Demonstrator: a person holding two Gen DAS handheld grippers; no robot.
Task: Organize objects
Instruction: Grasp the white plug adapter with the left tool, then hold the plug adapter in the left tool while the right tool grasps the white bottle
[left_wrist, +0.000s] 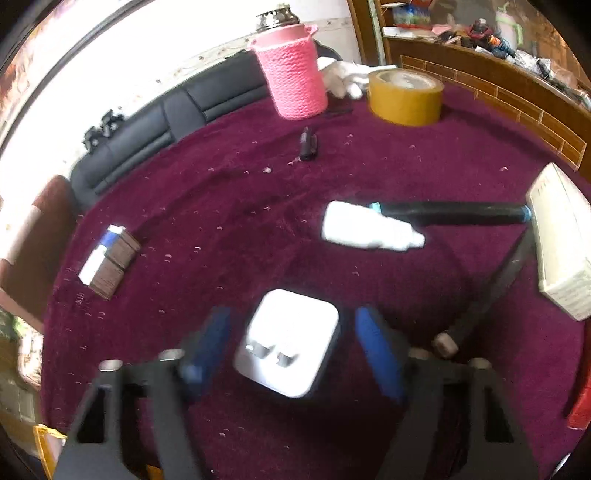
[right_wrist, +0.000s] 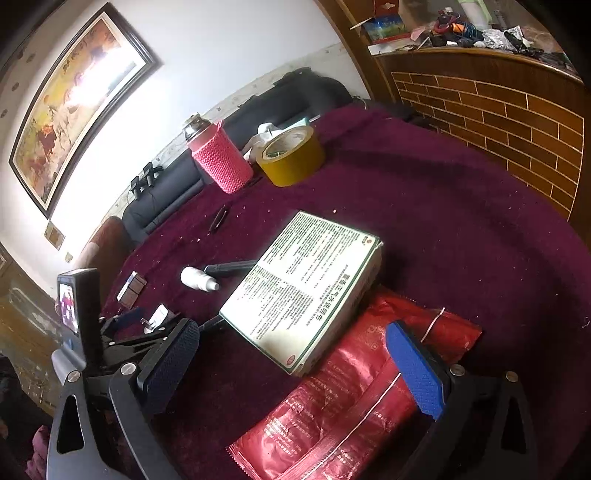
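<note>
The white square plug adapter (left_wrist: 288, 341) lay near the tabletop's (left_wrist: 369, 166) near edge between the left gripper's (left_wrist: 291, 350) apart, untouching pads. The right gripper (right_wrist: 295, 363) hung open over the red foil packet (right_wrist: 351, 398). Sorting seemed barely begun; items lay scattered.

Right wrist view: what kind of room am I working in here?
Most likely a lived-in home sitting room. A framed painting hangs on the white wall, a black leather sofa stands behind the table covered in a plush maroon cloth, and a cluttered wooden counter sits at the right.
</note>
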